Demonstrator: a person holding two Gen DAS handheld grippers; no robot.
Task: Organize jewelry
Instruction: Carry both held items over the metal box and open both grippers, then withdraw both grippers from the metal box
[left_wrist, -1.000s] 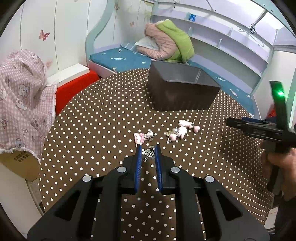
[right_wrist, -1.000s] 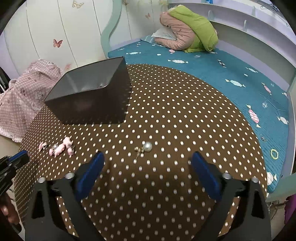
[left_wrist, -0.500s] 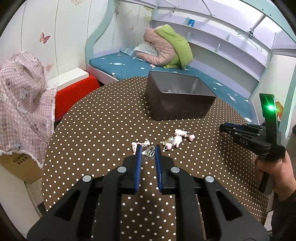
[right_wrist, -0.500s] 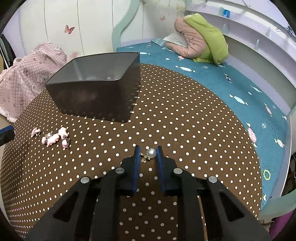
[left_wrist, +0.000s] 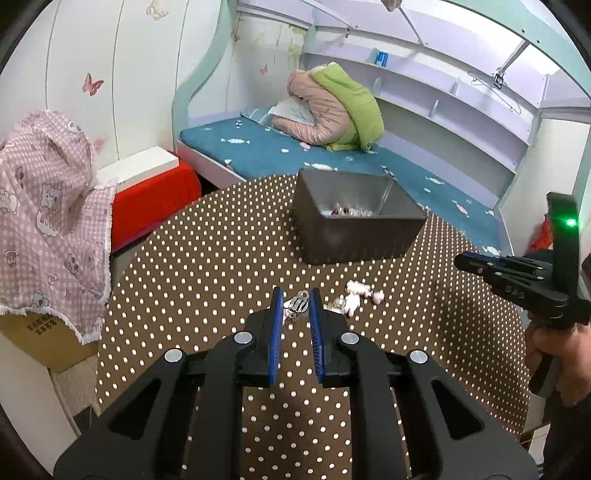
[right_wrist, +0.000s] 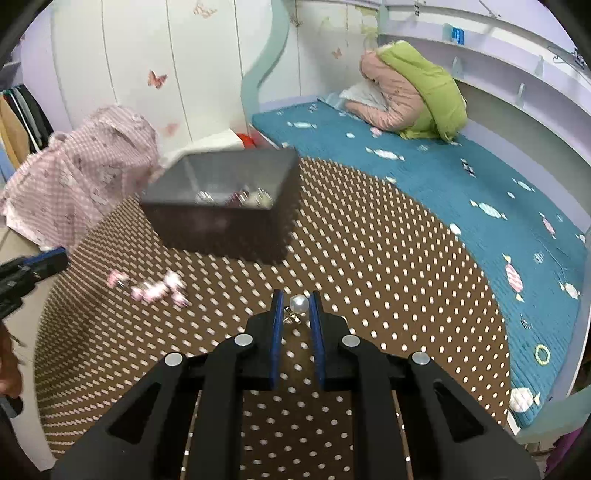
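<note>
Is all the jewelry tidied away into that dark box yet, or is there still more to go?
Partly done. The dark rectangular box already holds several shiny pieces. In hand: the left gripper grips a small silver charm, and the right gripper is closed around a white pearl earring, both raised off the brown polka-dot tablecloth. Still left: the little pink trinkets lying loose in front of the box.

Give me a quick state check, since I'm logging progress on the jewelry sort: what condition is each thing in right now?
Left tongs: shut on the silver charm.
Right tongs: shut on the pearl earring.
Dark box: open-topped, upright on the dotted table, some jewelry already inside.
Pink charms: loose on the table, not yet boxed.
Jackets: heaped on the bed.
</note>
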